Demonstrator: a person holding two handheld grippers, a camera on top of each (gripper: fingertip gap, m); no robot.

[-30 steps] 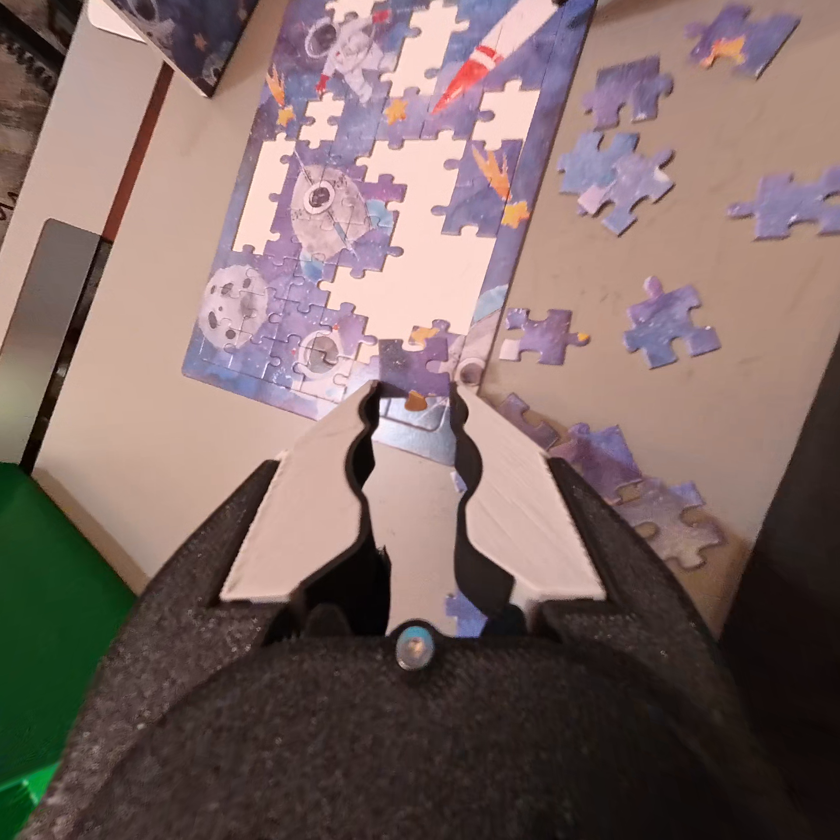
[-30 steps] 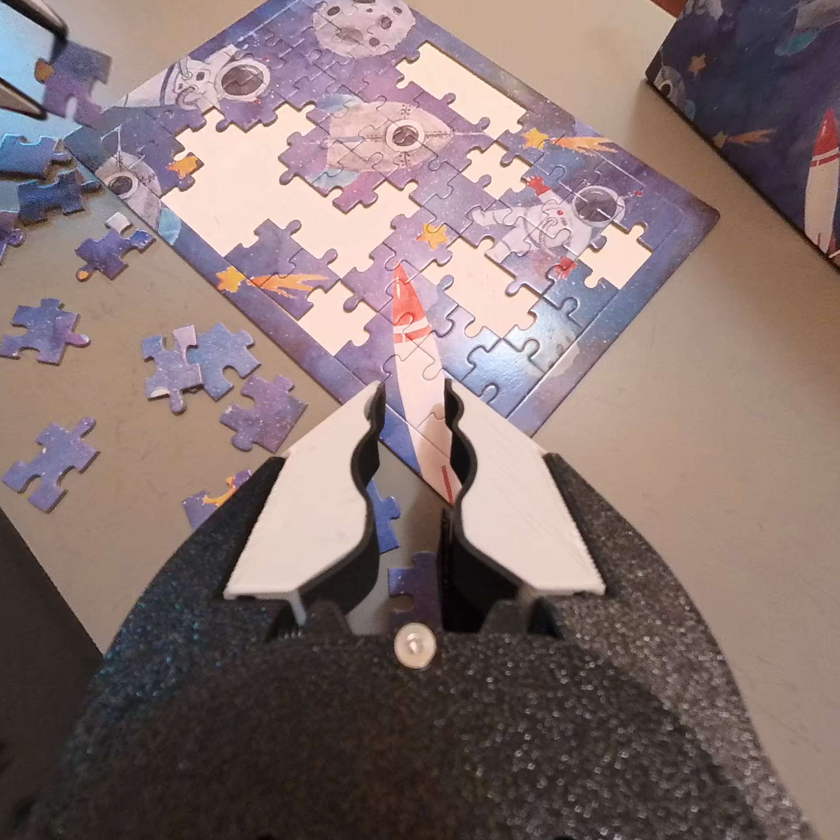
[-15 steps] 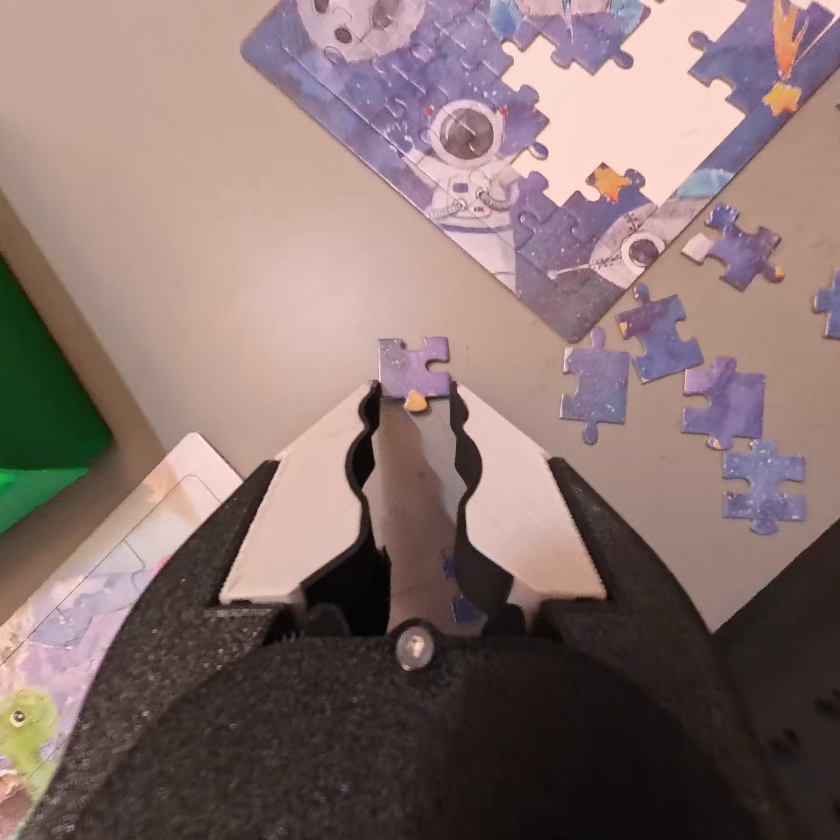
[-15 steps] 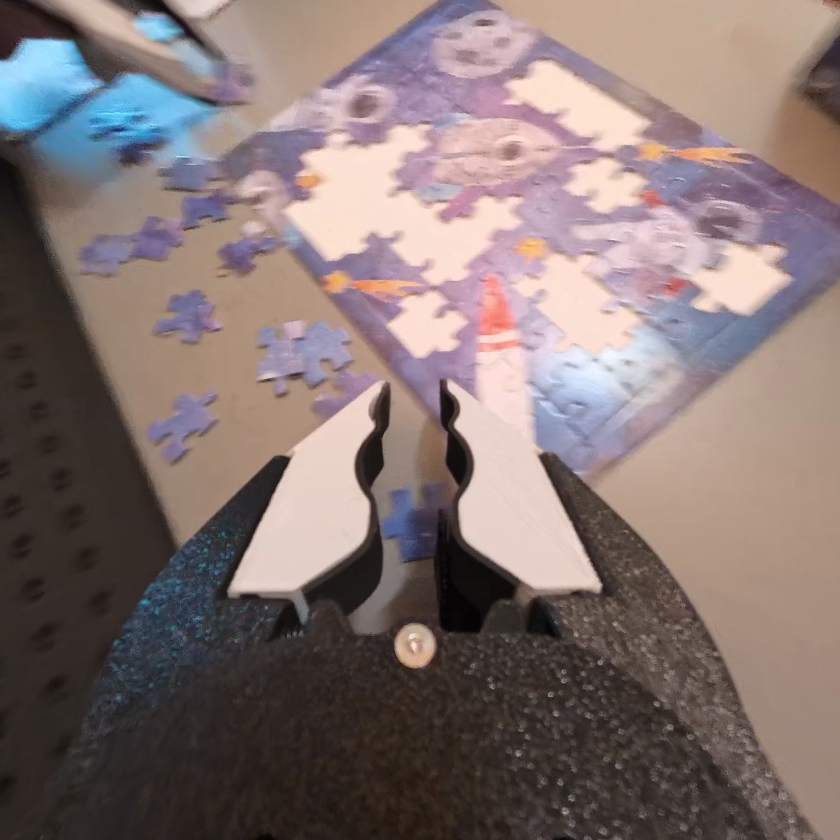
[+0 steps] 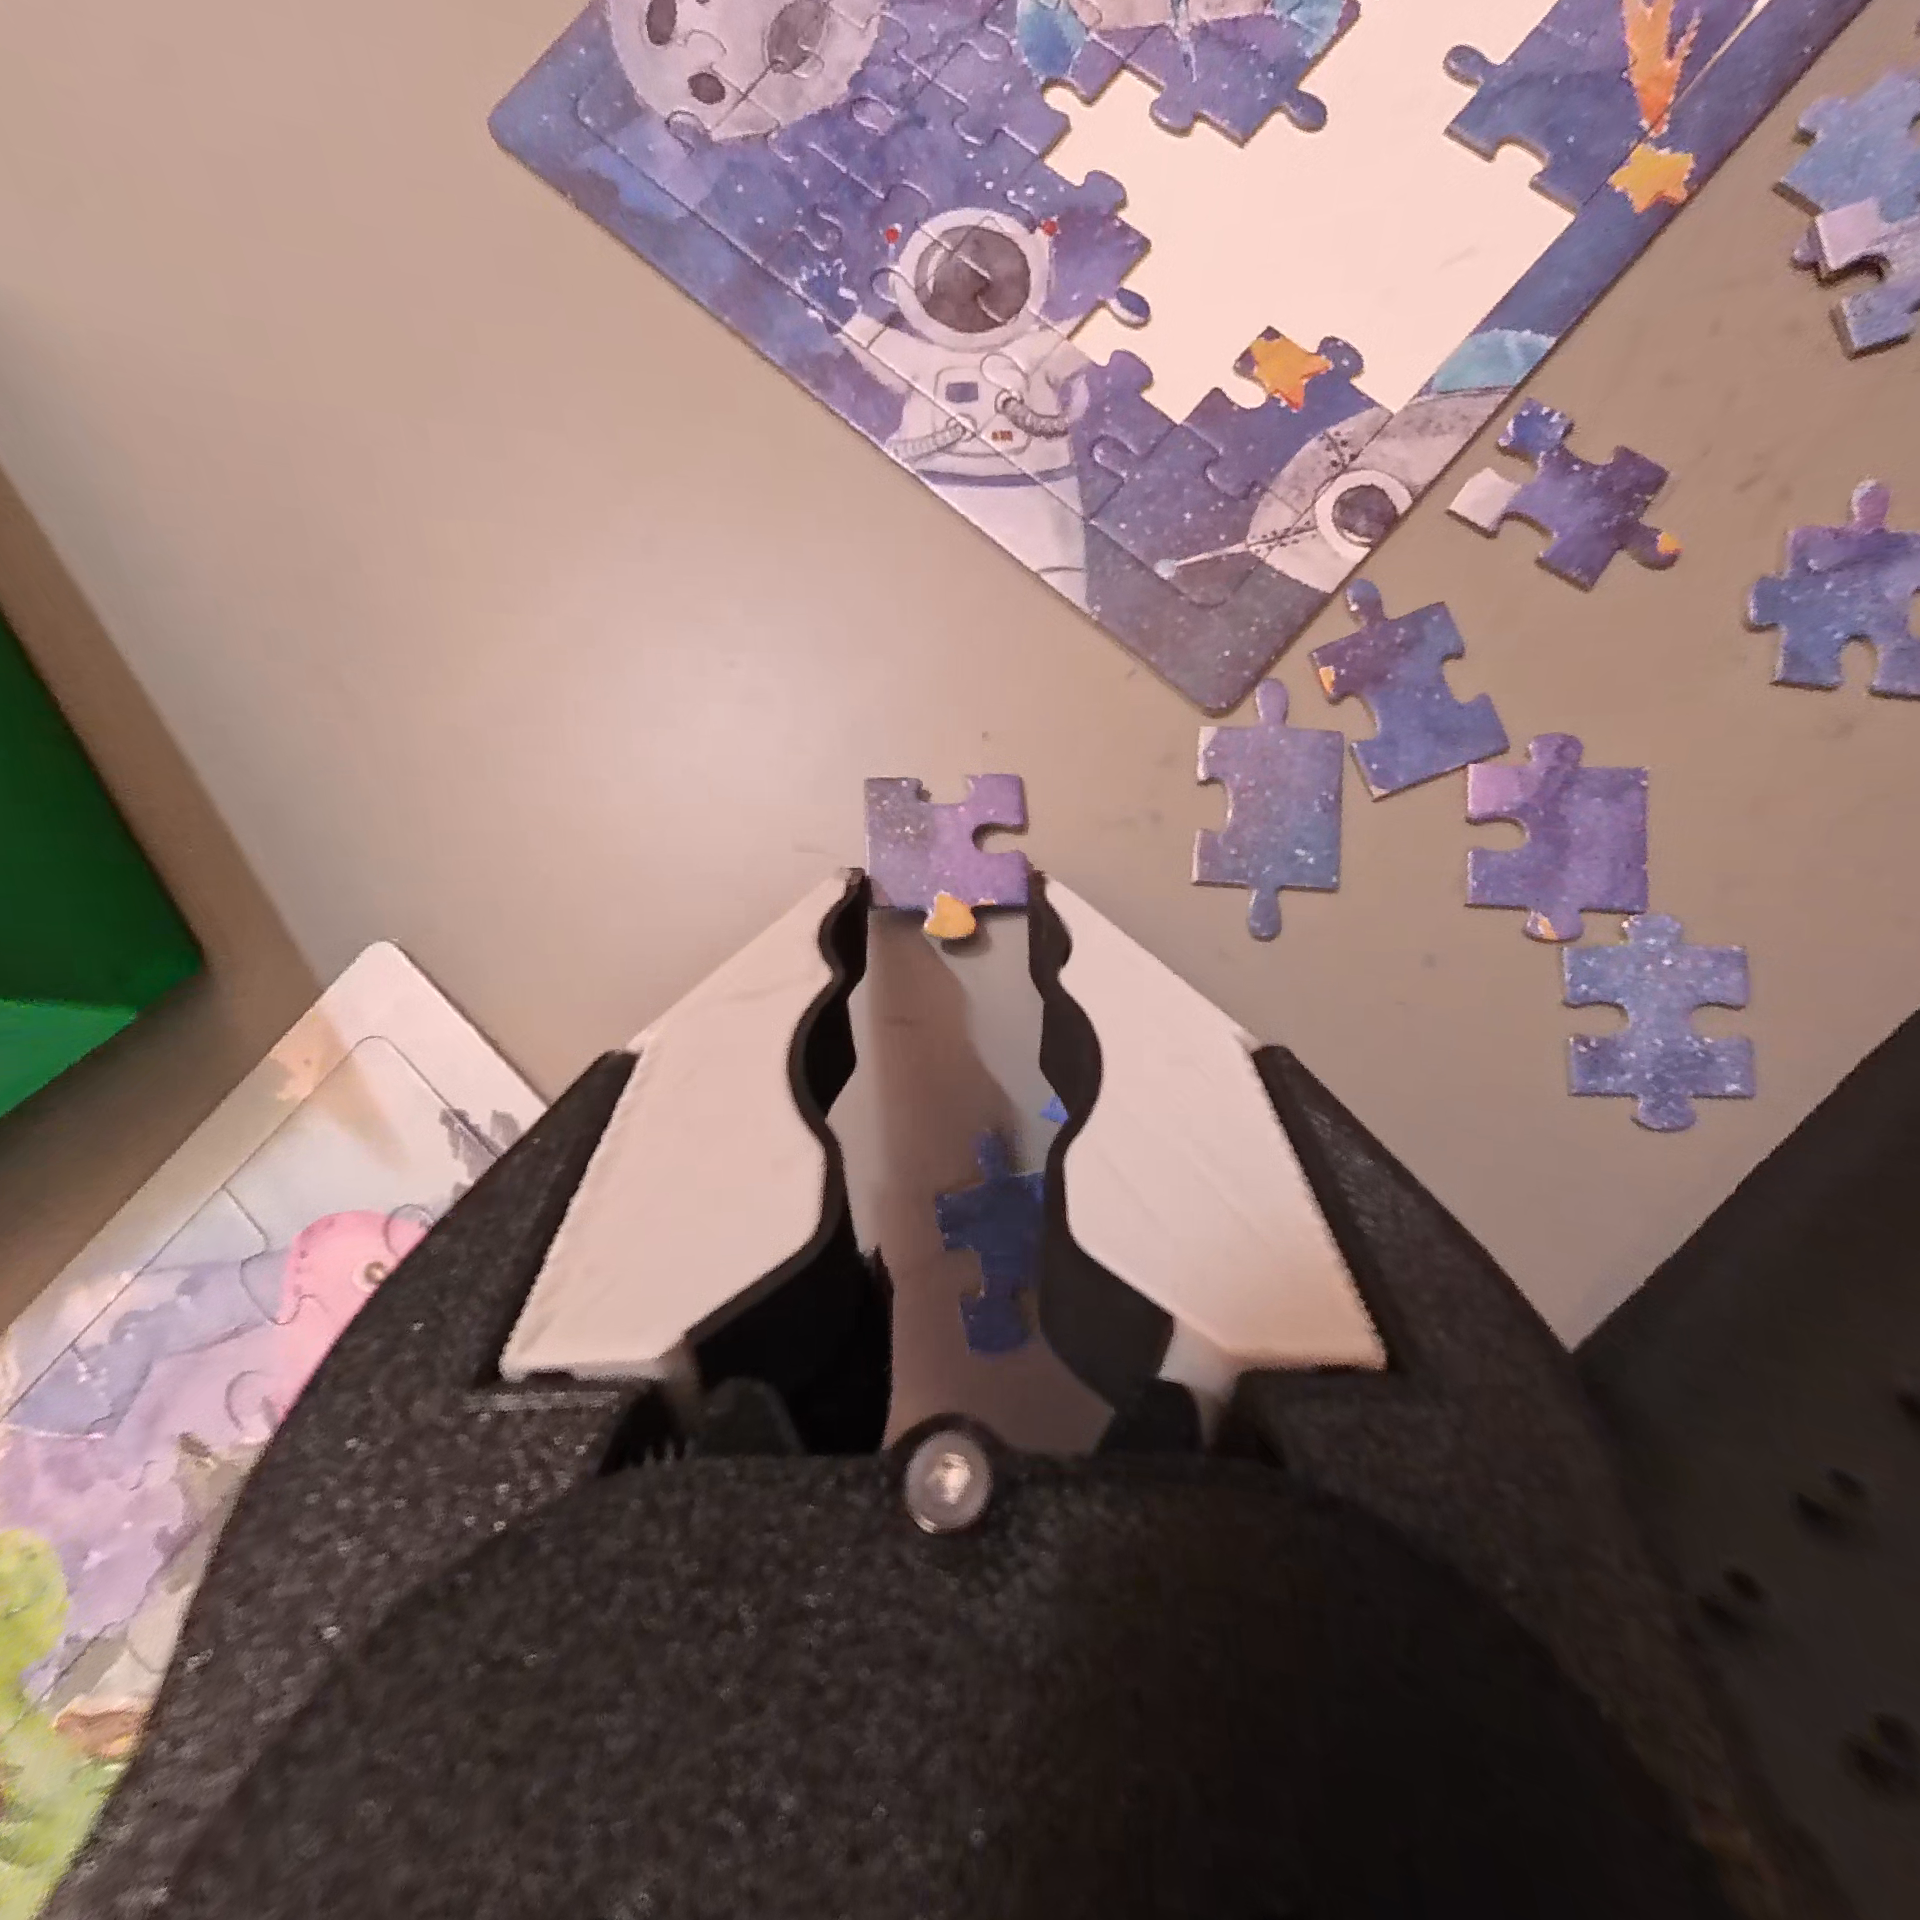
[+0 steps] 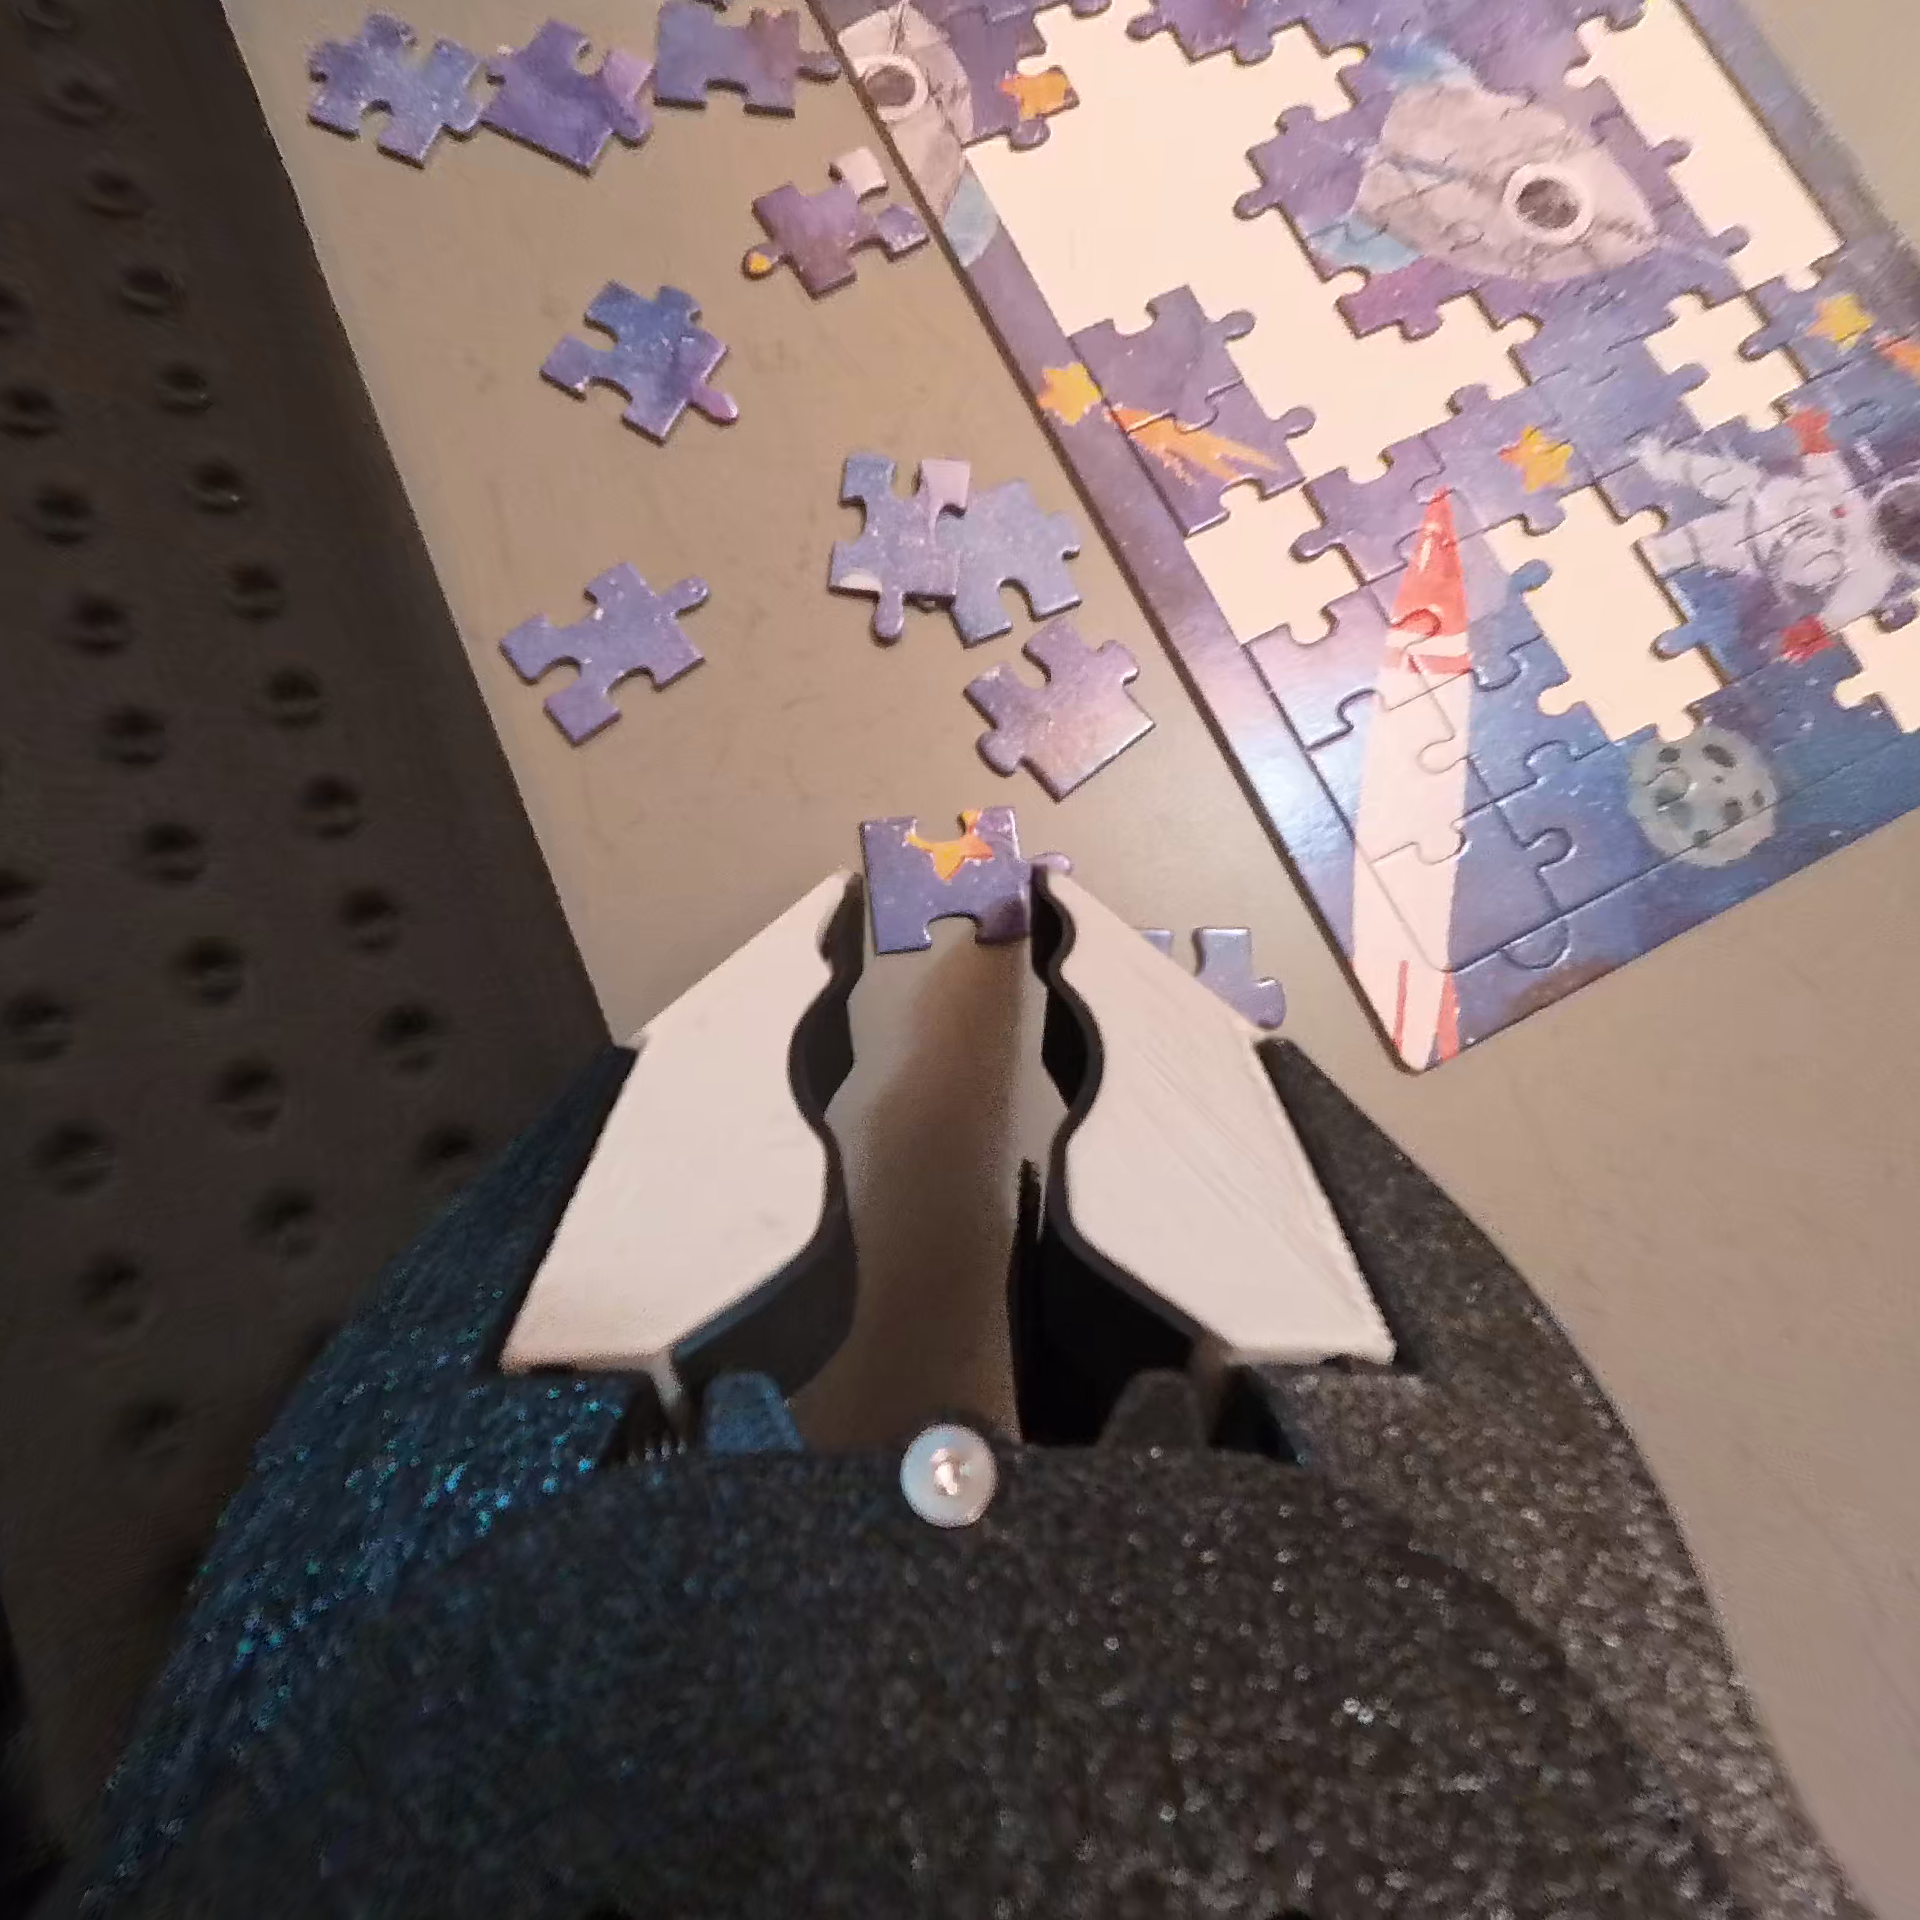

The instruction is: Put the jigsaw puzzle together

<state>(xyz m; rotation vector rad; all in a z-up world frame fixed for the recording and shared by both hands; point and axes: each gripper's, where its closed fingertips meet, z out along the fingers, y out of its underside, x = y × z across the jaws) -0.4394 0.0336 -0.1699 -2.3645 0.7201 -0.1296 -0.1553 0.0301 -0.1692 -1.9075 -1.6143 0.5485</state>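
The space jigsaw board (image 5: 966, 166) lies on the beige table with several white gaps; it also shows in the right wrist view (image 6: 1558, 582). My left gripper (image 5: 945, 883) is shut on a purple piece with an orange tab (image 5: 935, 842), held over bare table just near-left of the board's corner. My right gripper (image 6: 945, 883) is shut on a purple piece with an orange star (image 6: 925, 883), left of the board's near corner. Loose purple pieces (image 5: 1268, 821) (image 6: 1060, 707) lie beside the board.
A second puzzle with a pink creature (image 5: 260, 1247) lies at the lower left, beside a green object (image 5: 62, 831). A black dimpled mat (image 6: 156, 623) borders the table on the left and also shows in the left wrist view (image 5: 1766, 1351). Another loose piece (image 6: 1226, 977) lies by my right finger.
My left gripper has swung off the board towards its near-left corner, still holding its piece. My right gripper has moved left from the board's edge to the loose pieces and taken the star piece.
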